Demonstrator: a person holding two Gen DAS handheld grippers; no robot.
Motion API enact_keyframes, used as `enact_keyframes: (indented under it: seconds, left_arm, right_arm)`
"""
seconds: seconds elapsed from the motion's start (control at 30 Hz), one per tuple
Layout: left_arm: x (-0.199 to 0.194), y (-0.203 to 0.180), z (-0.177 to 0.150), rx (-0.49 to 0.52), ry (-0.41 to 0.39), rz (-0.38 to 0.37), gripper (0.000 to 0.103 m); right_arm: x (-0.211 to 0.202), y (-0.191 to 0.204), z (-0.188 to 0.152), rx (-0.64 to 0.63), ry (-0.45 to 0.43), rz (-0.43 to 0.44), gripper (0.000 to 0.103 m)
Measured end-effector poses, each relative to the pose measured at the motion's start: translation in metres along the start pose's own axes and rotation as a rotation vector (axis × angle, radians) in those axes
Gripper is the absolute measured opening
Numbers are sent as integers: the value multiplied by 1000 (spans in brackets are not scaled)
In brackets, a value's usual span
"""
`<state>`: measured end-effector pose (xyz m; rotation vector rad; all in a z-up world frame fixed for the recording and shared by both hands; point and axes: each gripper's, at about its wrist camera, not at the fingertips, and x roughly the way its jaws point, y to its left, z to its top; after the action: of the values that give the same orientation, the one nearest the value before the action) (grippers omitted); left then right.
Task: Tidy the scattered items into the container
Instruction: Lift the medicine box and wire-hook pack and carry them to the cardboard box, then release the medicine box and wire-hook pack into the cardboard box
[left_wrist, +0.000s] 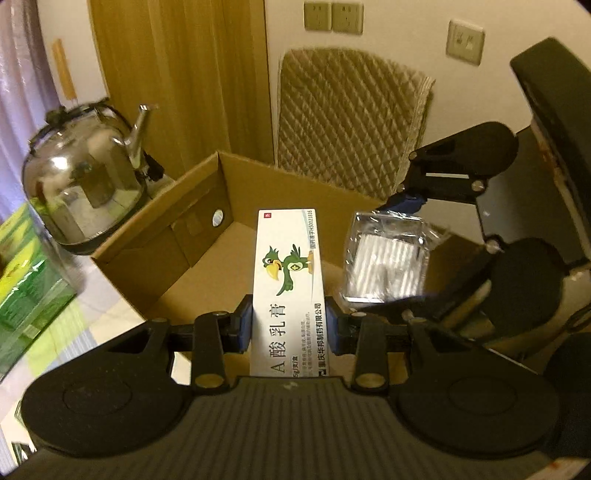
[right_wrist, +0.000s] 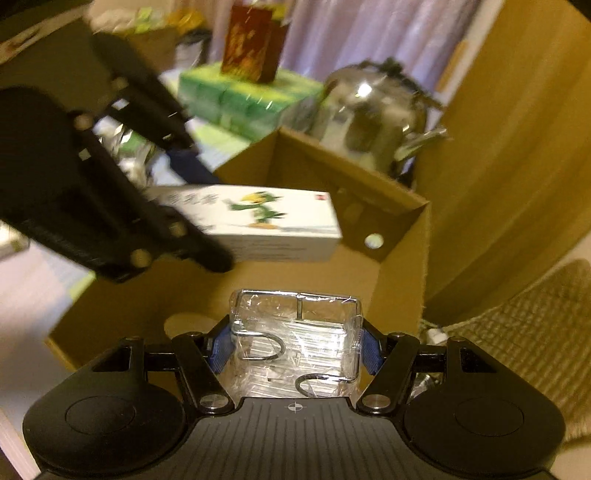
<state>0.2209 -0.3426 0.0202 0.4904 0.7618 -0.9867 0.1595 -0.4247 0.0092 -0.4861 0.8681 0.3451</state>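
Note:
My left gripper (left_wrist: 289, 326) is shut on a long white ointment box (left_wrist: 289, 280) printed with a green cartoon bird, holding it over the open cardboard box (left_wrist: 155, 229). In the right wrist view the same ointment box (right_wrist: 266, 218) hangs sideways above the cardboard box (right_wrist: 402, 258), held by the left gripper (right_wrist: 192, 206). My right gripper (right_wrist: 293, 345) is shut on a clear plastic case (right_wrist: 295, 332) of white swabs, also above the box. From the left wrist view that clear case (left_wrist: 386, 256) hangs on the right, in the right gripper (left_wrist: 404, 203).
A steel kettle (left_wrist: 81, 184) stands just left of the cardboard box, with green packaged boxes (left_wrist: 26, 280) beside it. A quilted chair back (left_wrist: 351, 122) is behind the box. In the right wrist view a dark red carton (right_wrist: 255, 40) stands on the green packs (right_wrist: 243, 99).

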Motion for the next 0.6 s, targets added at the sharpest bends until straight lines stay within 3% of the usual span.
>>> enact_keyframes:
  seconds: [0.3,0.6]
  left_arm:
    - [53,13,-2,12,108,-14,33]
    - [74,16,-8,37,162,-6,33]
  right_arm:
    - [40,0,-4,-83,102,62,64]
    - [60,4,-5,-134,161,111,64]
